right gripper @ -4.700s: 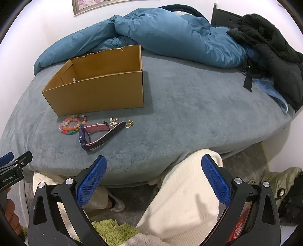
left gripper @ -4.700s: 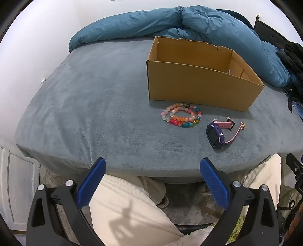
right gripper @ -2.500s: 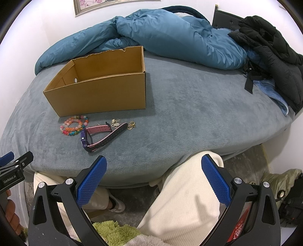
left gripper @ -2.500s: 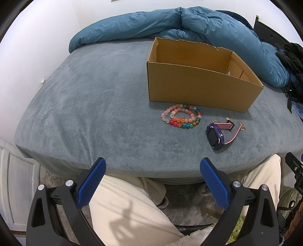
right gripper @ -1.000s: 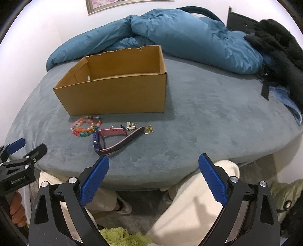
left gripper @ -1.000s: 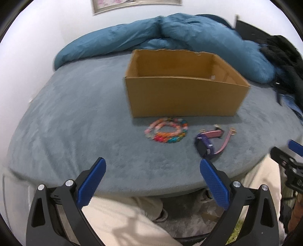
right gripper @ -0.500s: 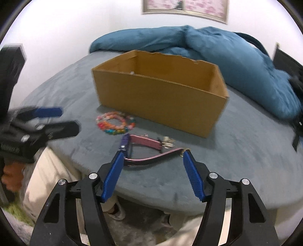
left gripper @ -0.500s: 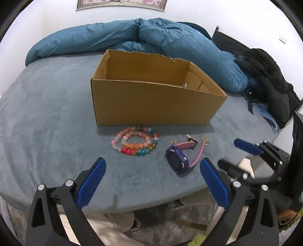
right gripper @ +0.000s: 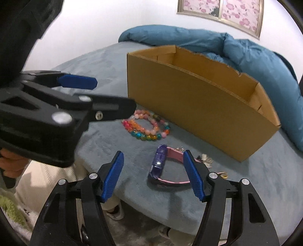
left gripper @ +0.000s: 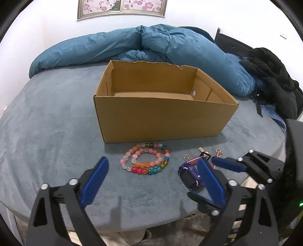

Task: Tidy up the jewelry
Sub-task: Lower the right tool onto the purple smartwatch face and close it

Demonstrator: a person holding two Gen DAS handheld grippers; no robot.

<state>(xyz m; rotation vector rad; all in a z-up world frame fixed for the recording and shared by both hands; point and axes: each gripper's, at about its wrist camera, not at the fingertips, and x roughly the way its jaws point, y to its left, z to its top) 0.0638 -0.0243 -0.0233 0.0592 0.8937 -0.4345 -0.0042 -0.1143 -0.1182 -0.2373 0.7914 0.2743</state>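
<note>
Two coiled bracelets of coloured beads (left gripper: 145, 160) (right gripper: 145, 126) lie on the grey bed in front of an open cardboard box (left gripper: 161, 117) (right gripper: 198, 106). A purple watch with a pink strap (left gripper: 188, 173) (right gripper: 159, 164) lies to their right. Small metal charms (left gripper: 203, 150) (right gripper: 206, 159) sit behind the watch. My left gripper (left gripper: 151, 179) (right gripper: 115, 96) hovers just short of the bracelets, its jaws closing with nothing pressed between them. My right gripper (right gripper: 153, 170) straddles the watch with its jaws closing, and the pads stand apart from it. Its fingers (left gripper: 227, 164) show in the left wrist view.
A blue duvet (left gripper: 151, 43) is piled behind the box, with a black jacket (left gripper: 272, 75) at the far right. The bed's front edge (left gripper: 132, 225) runs just under my grippers. Cream trouser legs (right gripper: 37, 185) show below it. A framed picture (left gripper: 121, 7) hangs on the wall.
Both grippers came forward and down over the bed's edge. The right one rolled, narrowed its jaws and now has the watch between its fingers. The left jaws narrowed slightly near the bracelets.
</note>
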